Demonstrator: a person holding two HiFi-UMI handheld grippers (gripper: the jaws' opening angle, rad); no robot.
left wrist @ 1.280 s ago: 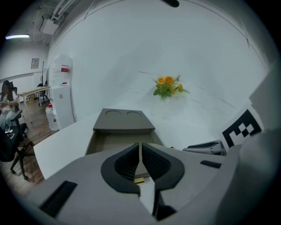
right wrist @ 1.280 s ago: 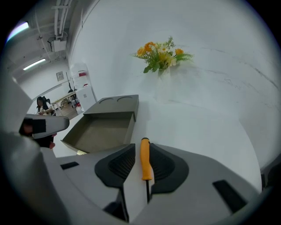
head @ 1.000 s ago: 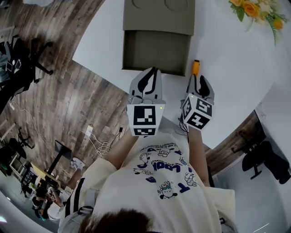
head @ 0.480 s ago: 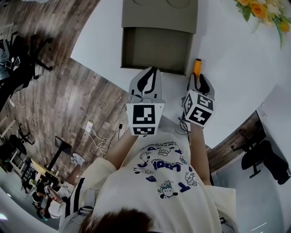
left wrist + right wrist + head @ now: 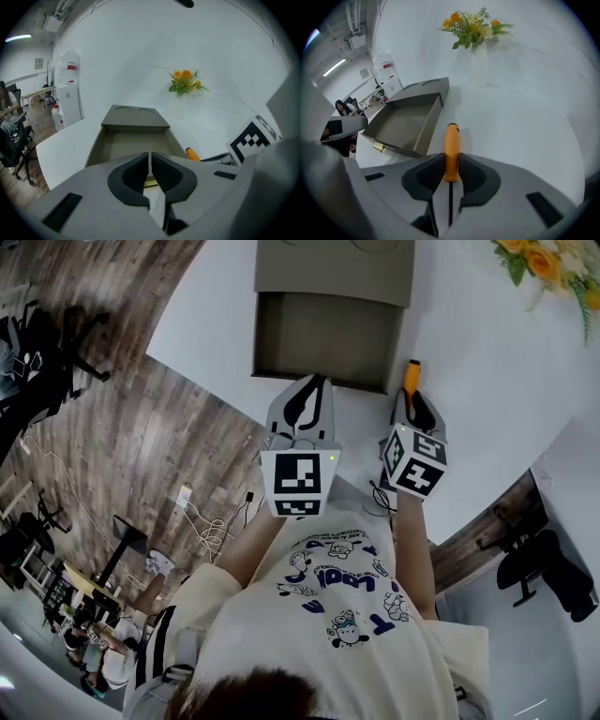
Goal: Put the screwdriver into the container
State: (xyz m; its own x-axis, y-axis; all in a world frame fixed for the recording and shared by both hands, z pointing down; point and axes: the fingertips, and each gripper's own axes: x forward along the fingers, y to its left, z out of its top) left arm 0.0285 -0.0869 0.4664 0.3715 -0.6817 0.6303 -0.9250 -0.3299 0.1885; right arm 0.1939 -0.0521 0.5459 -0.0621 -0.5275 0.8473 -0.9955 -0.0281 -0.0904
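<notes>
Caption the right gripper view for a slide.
Right hand-held gripper closing its jaws on the orange-handled screwdriver, beside the grey container on the white table.

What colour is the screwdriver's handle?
Orange. The screwdriver handle shows best in the right gripper view, above a thin dark shaft.

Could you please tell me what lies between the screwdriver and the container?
Nothing: in the right gripper view, only a bare strip of white table separates the screwdriver from the container.
</notes>
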